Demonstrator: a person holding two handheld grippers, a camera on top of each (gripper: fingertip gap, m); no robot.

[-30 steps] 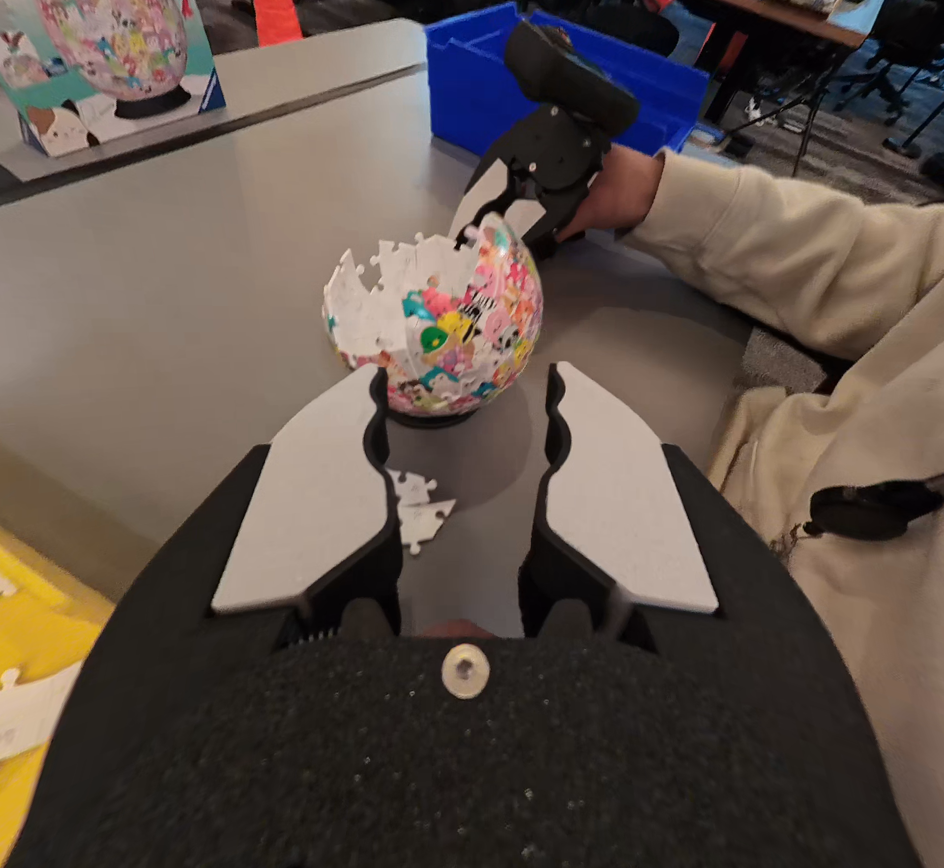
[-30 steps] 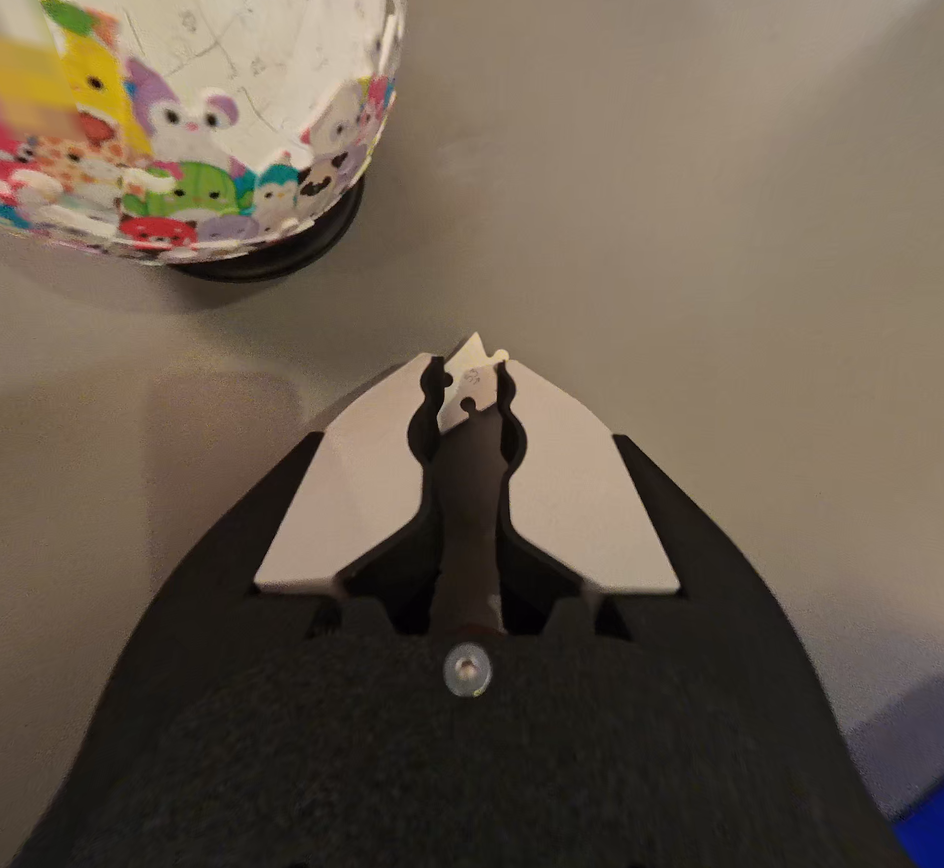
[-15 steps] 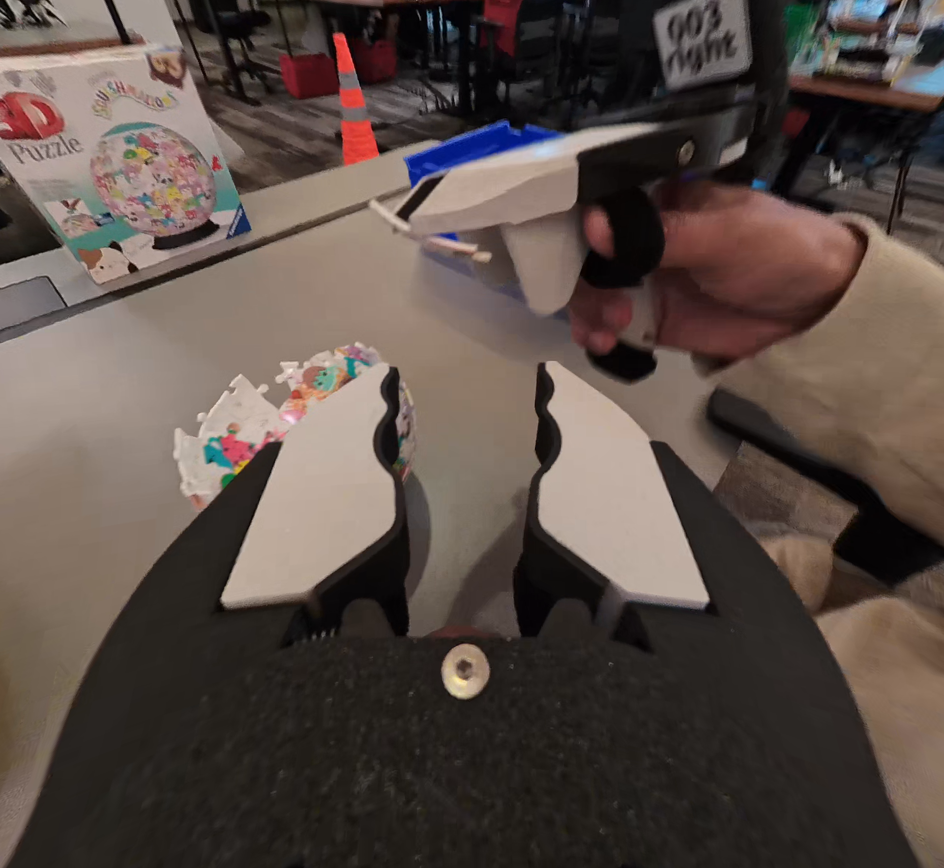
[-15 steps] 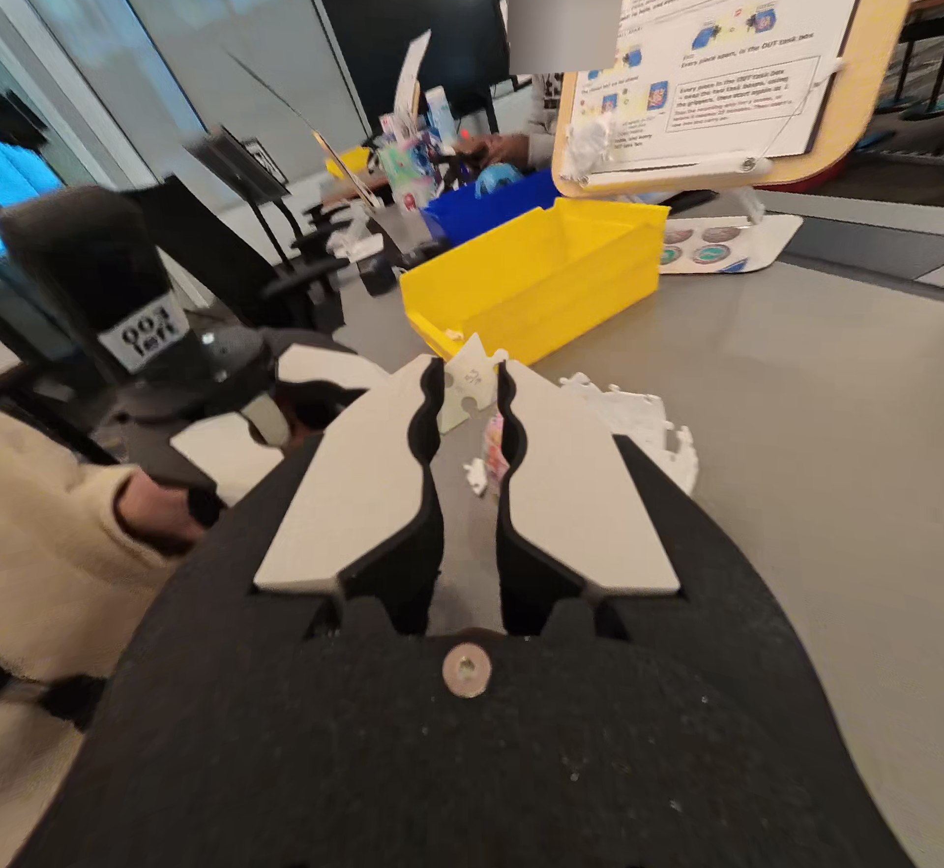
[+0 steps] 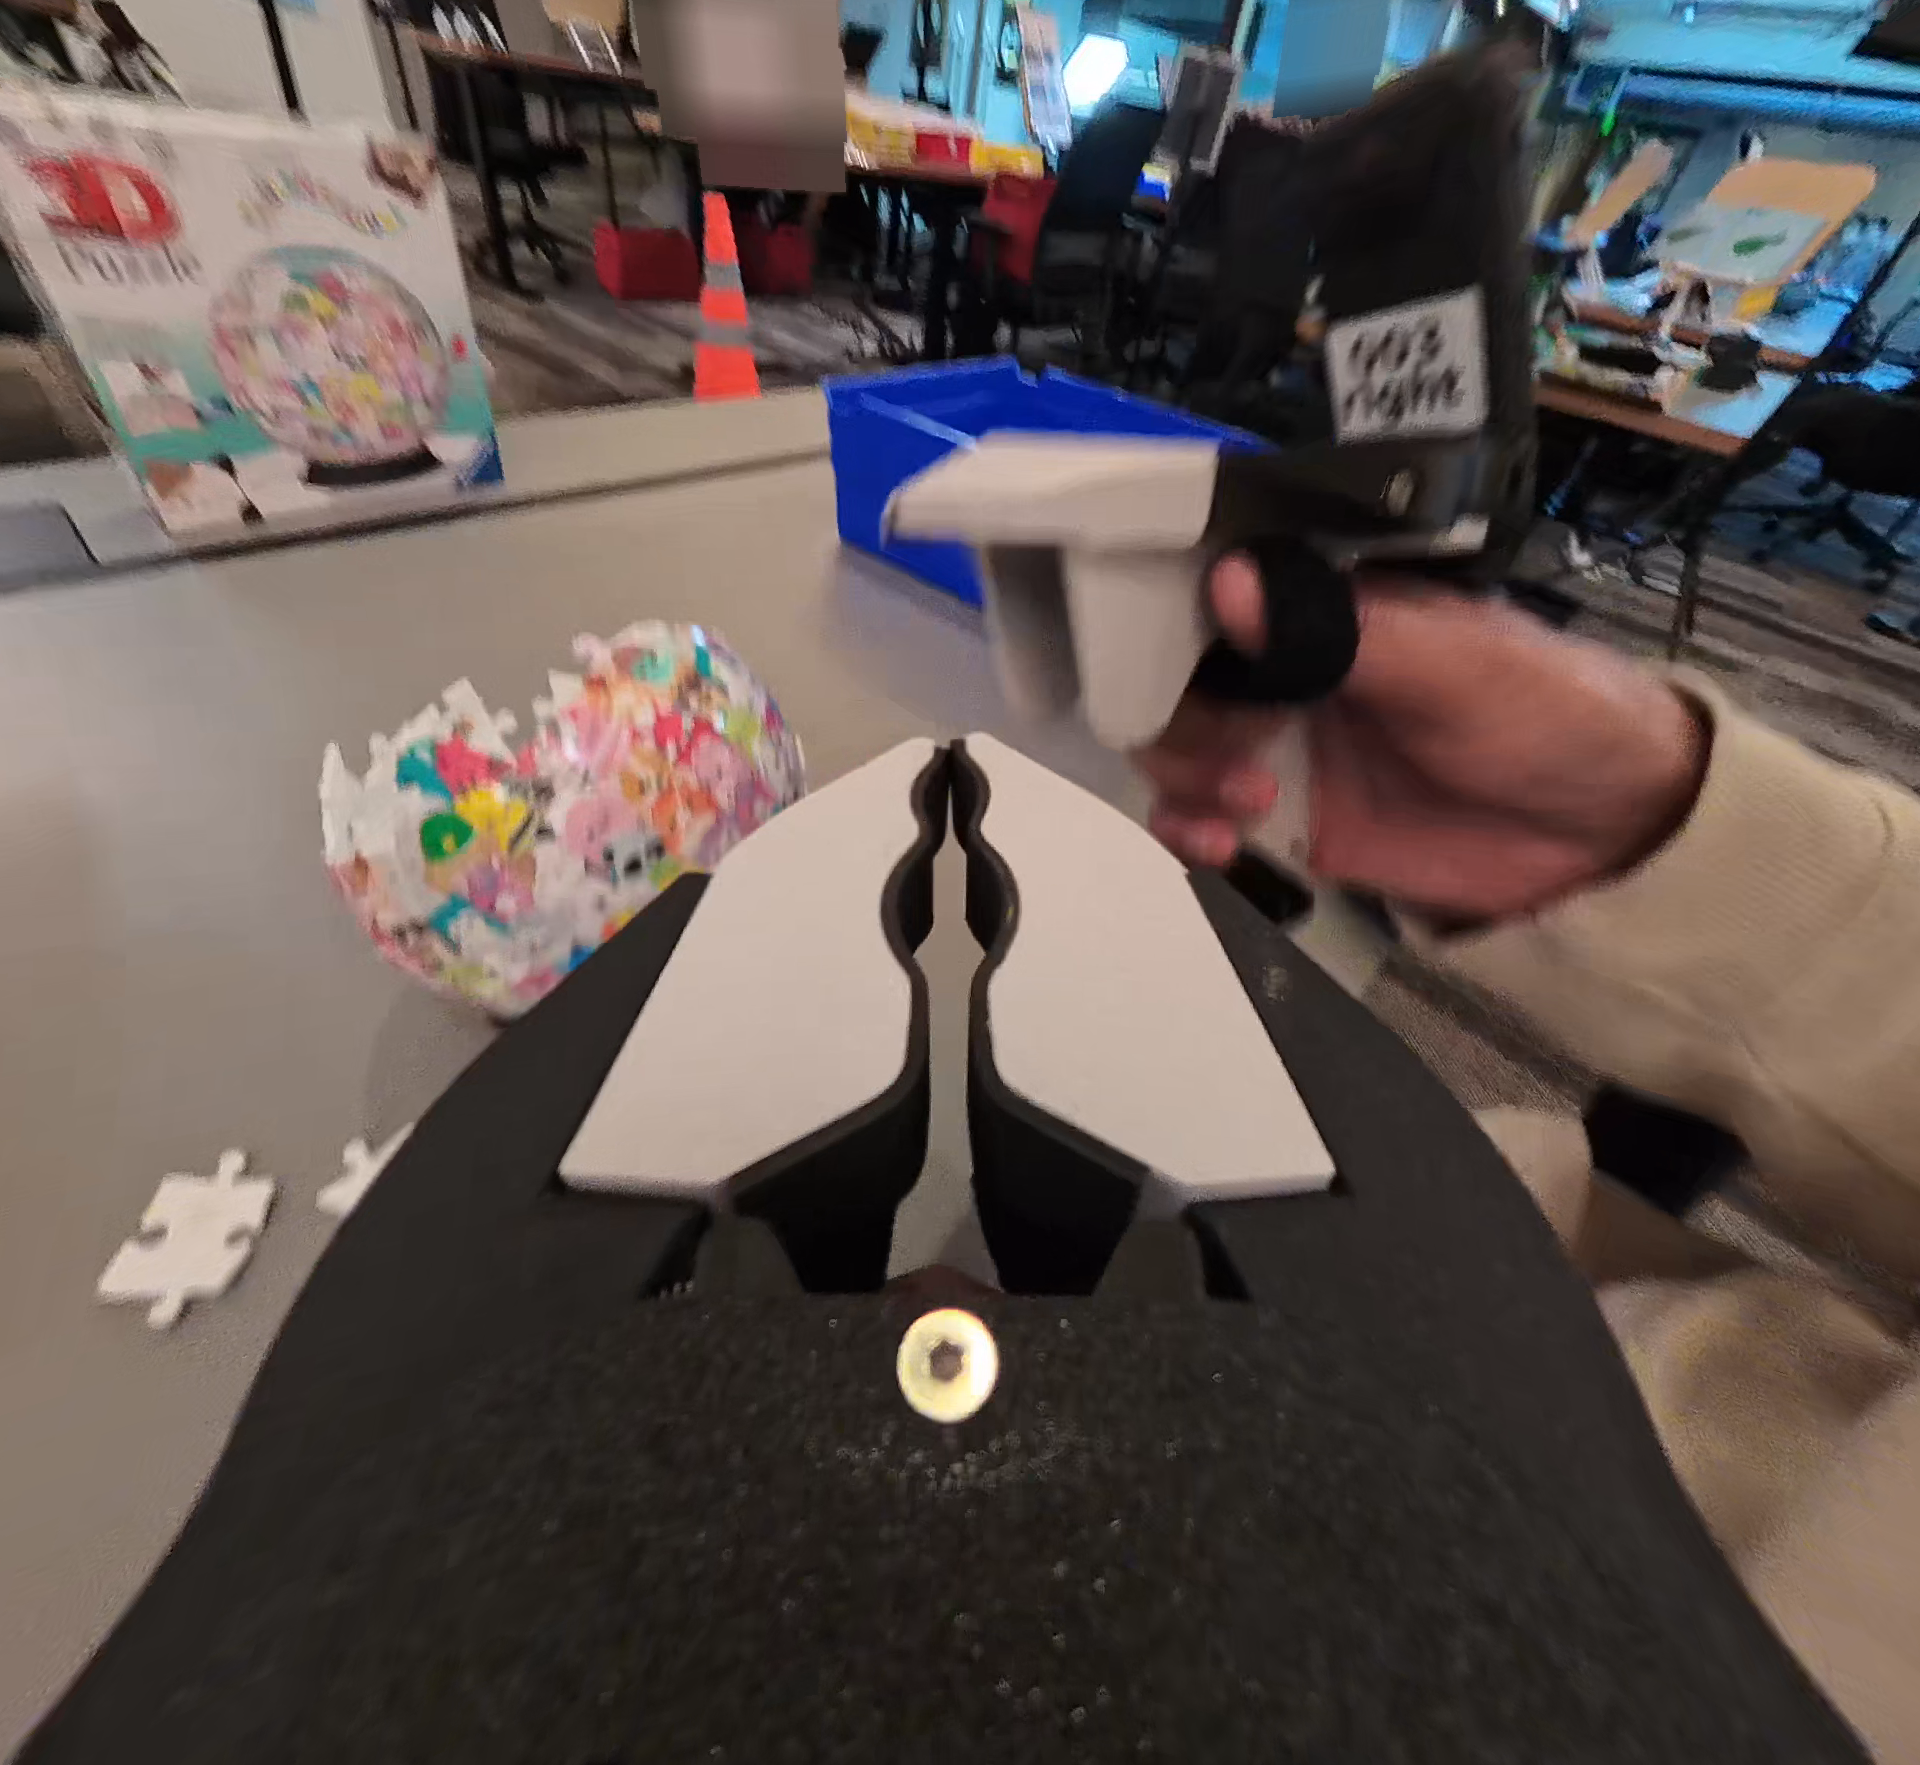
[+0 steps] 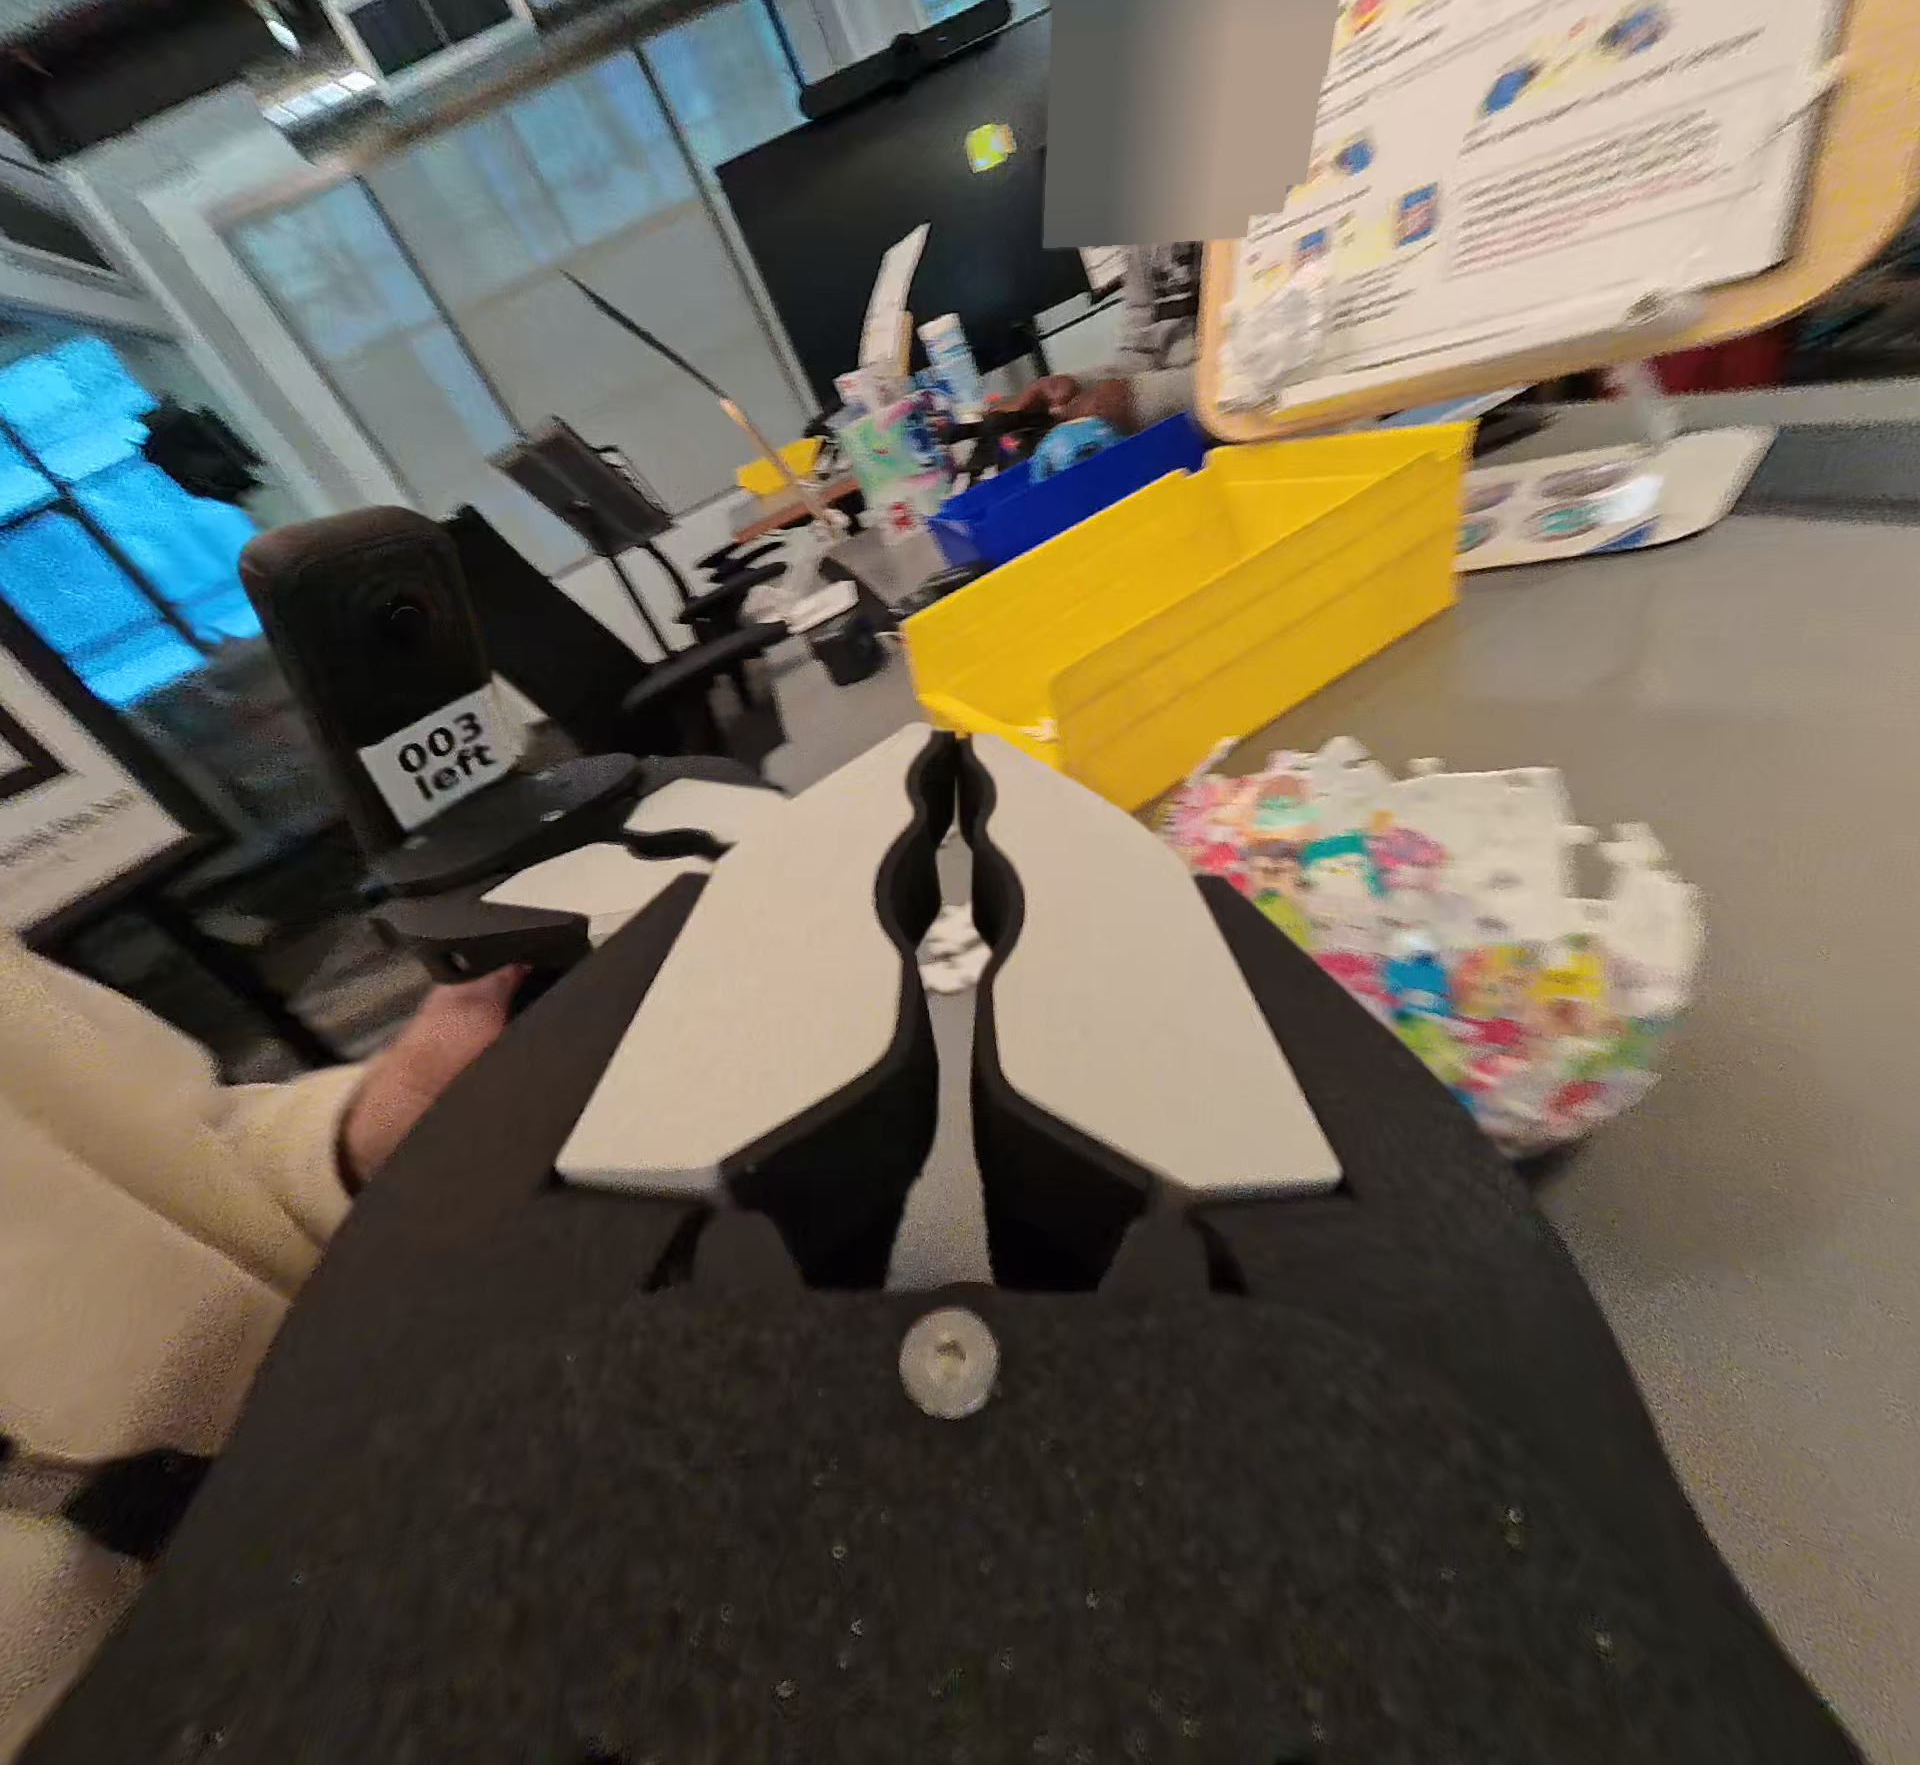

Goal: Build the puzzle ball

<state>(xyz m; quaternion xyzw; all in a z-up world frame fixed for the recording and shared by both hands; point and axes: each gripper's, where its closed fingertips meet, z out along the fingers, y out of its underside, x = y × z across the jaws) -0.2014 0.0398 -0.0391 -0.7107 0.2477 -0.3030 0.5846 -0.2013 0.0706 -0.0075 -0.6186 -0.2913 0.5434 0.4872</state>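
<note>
Between pieces: left gripper and right gripper both closed, empty. Half-built puzzle ball centre-left; loose piece lower left needs picking next.

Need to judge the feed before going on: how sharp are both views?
Left wrist view: puzzle ball and right hand-held gripper smeared by motion blur. Right wrist view: puzzle ball and background blurred; straight lines bend near the edges.

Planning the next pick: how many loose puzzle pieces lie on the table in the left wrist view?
2: one white piece left of the left gripper, another partly hidden behind its body. More may be hidden.
</note>
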